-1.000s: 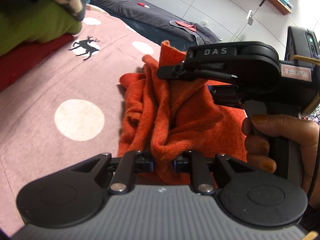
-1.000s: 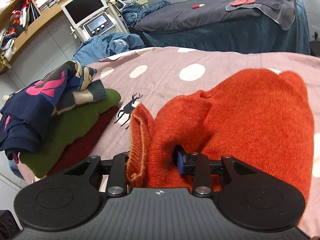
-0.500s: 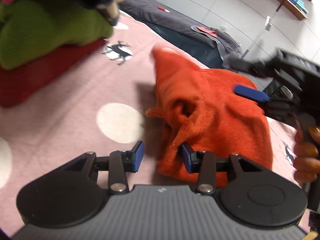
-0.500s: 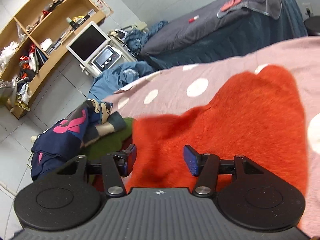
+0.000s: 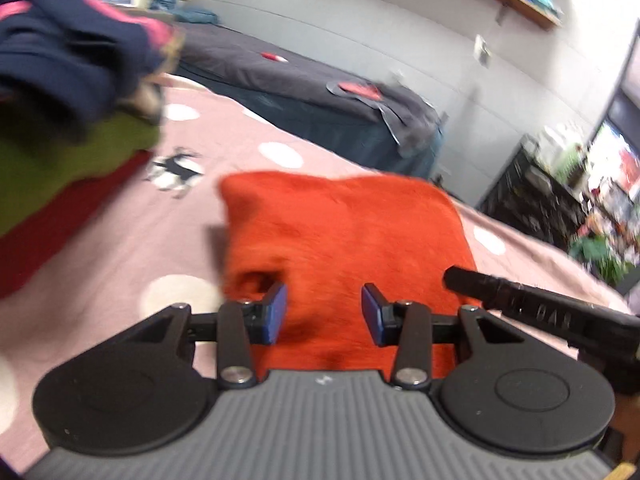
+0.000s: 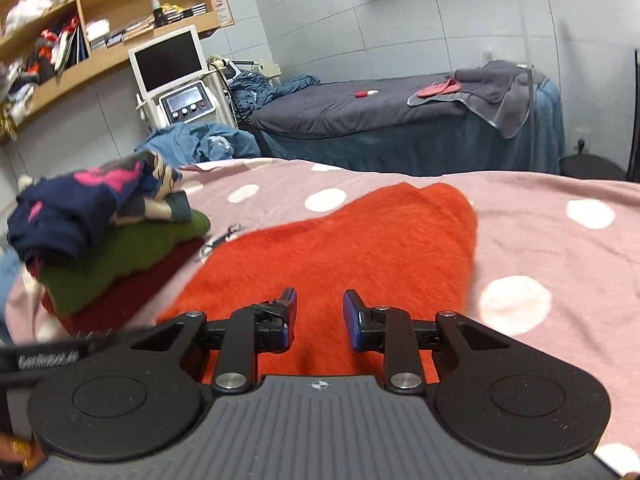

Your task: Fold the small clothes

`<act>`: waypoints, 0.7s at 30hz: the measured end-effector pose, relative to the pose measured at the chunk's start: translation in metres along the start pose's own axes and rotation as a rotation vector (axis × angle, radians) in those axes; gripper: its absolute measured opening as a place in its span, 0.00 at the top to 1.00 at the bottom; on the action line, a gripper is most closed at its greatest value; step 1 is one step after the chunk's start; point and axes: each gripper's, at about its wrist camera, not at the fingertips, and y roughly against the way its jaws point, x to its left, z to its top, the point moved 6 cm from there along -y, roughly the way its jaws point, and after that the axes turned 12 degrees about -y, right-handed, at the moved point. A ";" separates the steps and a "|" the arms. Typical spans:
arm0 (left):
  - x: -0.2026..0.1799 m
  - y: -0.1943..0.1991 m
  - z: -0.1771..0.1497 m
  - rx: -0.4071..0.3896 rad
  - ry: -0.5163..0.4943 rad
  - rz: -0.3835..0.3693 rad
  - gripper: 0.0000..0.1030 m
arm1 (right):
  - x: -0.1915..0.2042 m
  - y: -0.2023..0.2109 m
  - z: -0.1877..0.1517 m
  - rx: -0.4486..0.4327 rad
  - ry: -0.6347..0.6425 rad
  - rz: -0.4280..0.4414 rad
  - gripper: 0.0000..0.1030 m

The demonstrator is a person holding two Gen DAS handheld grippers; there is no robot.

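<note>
Both grippers have let go of the orange sweater (image 6: 344, 256) and pulled back since a second ago, when each pinched a bunch of it. The left gripper (image 5: 323, 314) and the right gripper (image 6: 319, 320) now hover over its near edge, fingers apart and holding nothing. The sweater lies flat in a folded slab on the spotted blanket (image 6: 560, 248), just beside the stack of folded clothes (image 6: 108, 248). This fold looks done; moving the sweater onto the stack seems left.
</note>
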 end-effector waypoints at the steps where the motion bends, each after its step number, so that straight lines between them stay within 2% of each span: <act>1: -0.004 -0.008 -0.001 0.021 -0.014 0.004 0.61 | -0.002 0.001 -0.004 0.007 0.011 -0.016 0.55; 7: -0.010 -0.042 -0.016 0.117 -0.082 0.048 0.55 | -0.020 0.003 -0.030 0.028 0.083 -0.087 0.57; 13: -0.010 -0.045 -0.025 0.127 -0.127 0.055 0.43 | -0.021 0.001 -0.051 0.051 0.095 -0.088 0.57; 21: -0.018 -0.042 -0.028 0.151 -0.178 0.054 0.30 | -0.027 0.008 -0.071 0.092 0.041 -0.069 0.57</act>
